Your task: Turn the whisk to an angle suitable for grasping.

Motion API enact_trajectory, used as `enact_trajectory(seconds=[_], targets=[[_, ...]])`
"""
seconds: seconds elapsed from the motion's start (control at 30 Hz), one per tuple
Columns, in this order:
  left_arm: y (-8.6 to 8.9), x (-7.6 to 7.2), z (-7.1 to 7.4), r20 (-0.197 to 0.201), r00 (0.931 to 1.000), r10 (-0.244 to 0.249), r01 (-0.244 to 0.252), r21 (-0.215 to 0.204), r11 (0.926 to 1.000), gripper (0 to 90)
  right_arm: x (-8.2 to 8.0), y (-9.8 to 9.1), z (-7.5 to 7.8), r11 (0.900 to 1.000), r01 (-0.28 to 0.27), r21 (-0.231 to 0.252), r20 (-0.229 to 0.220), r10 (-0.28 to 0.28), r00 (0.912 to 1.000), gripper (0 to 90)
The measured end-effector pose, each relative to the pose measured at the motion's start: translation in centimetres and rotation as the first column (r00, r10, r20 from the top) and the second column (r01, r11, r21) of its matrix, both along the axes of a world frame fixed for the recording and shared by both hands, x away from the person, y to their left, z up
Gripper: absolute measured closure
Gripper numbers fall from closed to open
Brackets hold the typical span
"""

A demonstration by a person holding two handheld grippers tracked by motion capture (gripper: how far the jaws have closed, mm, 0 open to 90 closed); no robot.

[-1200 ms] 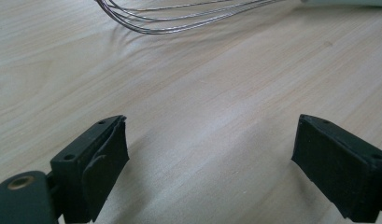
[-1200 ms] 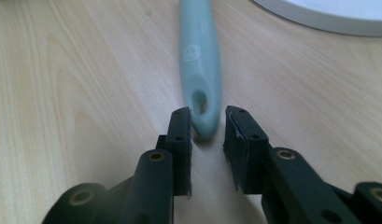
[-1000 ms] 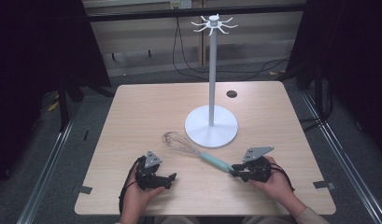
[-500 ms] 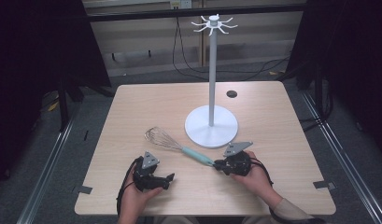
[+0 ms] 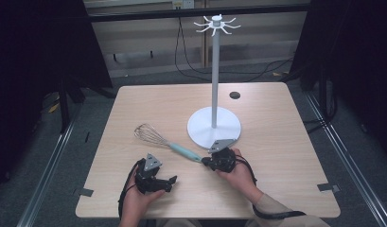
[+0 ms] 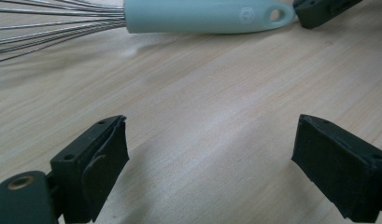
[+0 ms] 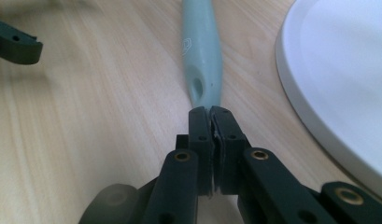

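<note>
A whisk (image 5: 184,152) with a pale teal handle and wire head lies flat on the wooden table (image 5: 276,118), slanting from upper left to lower right. My right gripper (image 5: 205,162) is shut, its jaw tips pressed together and touching the end of the handle (image 7: 201,46) with the hanging hole. Nothing sits between its jaws. My left gripper (image 5: 172,179) rests near the table's front edge, open and empty (image 6: 209,158), with the whisk handle (image 6: 207,16) lying across the table ahead of it. A white hanging stand (image 5: 215,71) with hooks on top rises from its round base (image 5: 224,130).
The stand's white base (image 7: 338,70) lies close to the right of my right gripper. A dark round hole (image 5: 234,95) marks the table behind the stand. Tape strips (image 5: 83,192) sit at the front corners. The other gripper's jaw tip (image 7: 16,46) shows far left.
My right gripper slid left along the table, shut, with the whisk handle's end at its tips; the whisk moved left with it. The left gripper stayed in place.
</note>
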State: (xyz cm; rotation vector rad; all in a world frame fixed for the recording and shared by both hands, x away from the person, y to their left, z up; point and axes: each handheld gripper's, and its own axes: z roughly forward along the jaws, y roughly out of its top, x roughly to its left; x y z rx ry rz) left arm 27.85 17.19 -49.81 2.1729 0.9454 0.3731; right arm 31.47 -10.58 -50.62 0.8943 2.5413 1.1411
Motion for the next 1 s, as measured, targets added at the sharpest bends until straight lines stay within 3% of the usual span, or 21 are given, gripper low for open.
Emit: enact_trajectory(seconds=[0.27,0.5,0.63,0.77,1.0], targets=[[-0.1,0.0,0.0,-0.001,1.0000,0.000,0.000,0.000,1.0000,10.0,0.9,1.4,0.1,0.9996,0.020,-0.018,0.012,-0.020,0.9997,89.8],[-0.2,0.0,-0.1,-0.001,1.0000,-0.002,0.002,-0.002,1.0000,10.0,1.0,0.8,0.3,0.9991,0.035,0.024,0.000,-0.035,0.9994,87.0],[-0.2,0.1,-0.1,0.004,0.9999,-0.010,0.010,0.012,0.9999,10.0,0.1,-1.7,0.9,0.9957,0.045,0.081,-0.009,-0.044,0.9990,76.4],[-0.5,0.2,0.0,0.010,0.9997,-0.024,0.024,0.030,0.9993,9.9,-0.8,-3.7,1.1,0.9925,0.055,0.109,-0.020,-0.053,0.9984,68.8],[-1.0,0.8,0.6,0.022,0.9980,-0.059,0.058,0.052,0.9969,10.0,-2.9,-8.2,1.7,0.9886,0.078,0.129,-0.017,-0.076,0.9970,48.4]])
